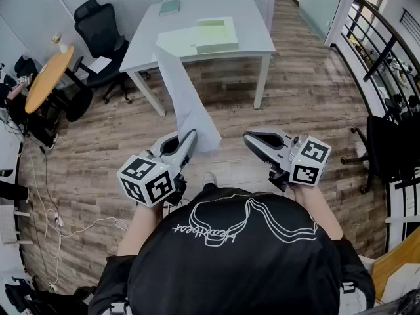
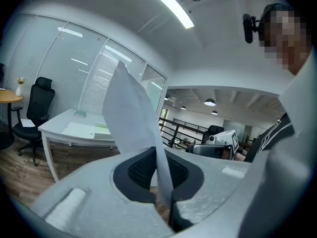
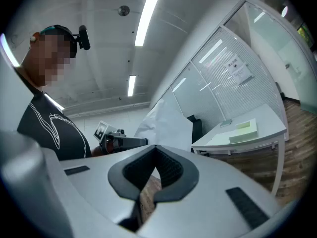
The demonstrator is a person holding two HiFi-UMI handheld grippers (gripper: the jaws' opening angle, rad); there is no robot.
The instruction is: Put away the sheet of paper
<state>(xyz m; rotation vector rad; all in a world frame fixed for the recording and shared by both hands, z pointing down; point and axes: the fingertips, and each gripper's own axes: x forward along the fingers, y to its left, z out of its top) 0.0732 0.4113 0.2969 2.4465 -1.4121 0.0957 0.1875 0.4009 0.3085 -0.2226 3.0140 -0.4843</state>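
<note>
Firmly pressed together, the left gripper (image 1: 190, 136) pinches the sheet of paper (image 1: 187, 104) by its near edge. From those jaws the sheet rises forward and upward, standing free in the left gripper view (image 2: 131, 118). Ahead of the gripper, beyond the paper, stands a white table (image 1: 197, 8) carrying a pale green stack (image 1: 213, 35). Just beside the left gripper, on the side away from the black office chair (image 1: 98, 31), the right gripper (image 1: 249, 140) is held level. Its jaws meet at the tips with nothing between them.
</note>
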